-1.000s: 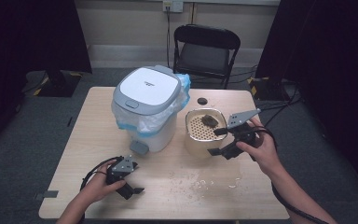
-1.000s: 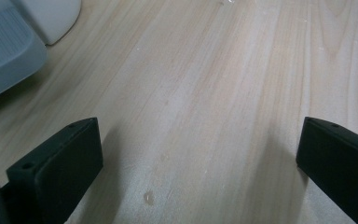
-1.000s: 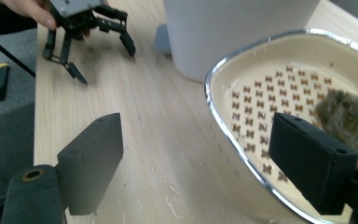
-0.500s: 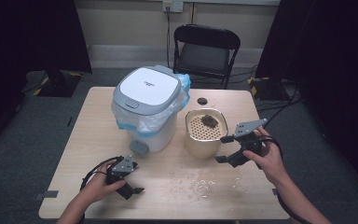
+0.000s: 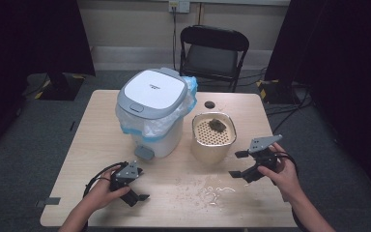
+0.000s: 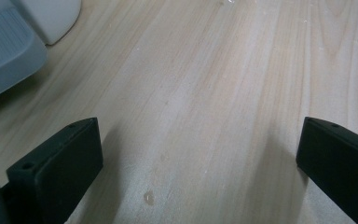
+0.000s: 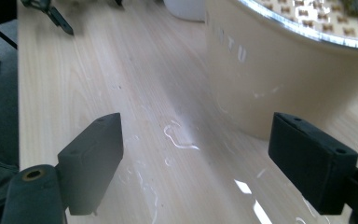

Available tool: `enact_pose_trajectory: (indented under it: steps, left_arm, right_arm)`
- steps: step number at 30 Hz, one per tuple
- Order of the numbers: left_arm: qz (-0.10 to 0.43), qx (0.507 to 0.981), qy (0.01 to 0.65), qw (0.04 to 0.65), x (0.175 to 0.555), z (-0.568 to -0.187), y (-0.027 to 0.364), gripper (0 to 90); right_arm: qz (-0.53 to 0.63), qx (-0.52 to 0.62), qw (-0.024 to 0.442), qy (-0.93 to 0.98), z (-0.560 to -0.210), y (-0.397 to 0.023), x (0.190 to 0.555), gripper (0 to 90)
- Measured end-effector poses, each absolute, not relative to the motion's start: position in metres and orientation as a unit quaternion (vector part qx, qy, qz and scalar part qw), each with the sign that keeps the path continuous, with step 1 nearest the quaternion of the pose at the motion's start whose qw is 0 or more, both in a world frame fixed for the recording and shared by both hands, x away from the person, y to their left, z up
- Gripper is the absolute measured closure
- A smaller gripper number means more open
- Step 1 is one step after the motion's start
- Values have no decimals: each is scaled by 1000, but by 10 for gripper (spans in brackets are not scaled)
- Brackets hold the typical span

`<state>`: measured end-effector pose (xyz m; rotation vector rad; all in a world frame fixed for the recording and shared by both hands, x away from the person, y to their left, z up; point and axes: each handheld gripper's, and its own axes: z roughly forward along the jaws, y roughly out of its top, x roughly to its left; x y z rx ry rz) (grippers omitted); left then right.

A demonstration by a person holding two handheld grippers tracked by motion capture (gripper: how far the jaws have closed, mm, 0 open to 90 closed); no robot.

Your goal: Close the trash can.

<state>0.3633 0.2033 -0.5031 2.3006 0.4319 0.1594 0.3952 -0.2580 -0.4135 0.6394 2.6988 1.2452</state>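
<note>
Wooden table (image 5: 101, 121); beige tub (image 7: 279, 74) beyond right jaws.

Black folding chair (image 5: 214, 50) behind table (image 5: 96, 130)

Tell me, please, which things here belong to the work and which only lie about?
Likely in use:
beige container with perforated insert
dark clump on that insert
lidded bin with liner bag
right gripper, open
left gripper, open

Probably just lying about:
small dark disc
folding chair
spilled bits on table

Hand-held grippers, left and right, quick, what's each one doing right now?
Left hand-held gripper: open, holding nothing.
Right hand-held gripper: open, holding nothing.
</note>
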Motion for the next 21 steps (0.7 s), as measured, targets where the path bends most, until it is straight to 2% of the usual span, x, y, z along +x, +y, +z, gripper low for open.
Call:
enact_pose_trajectory:
  steps: [21]
  left_arm:
    - [63, 904, 170, 388, 363, -503, 203, 0]
  right_arm:
    - [384, 227, 46, 894, -454, -280, 381, 188]
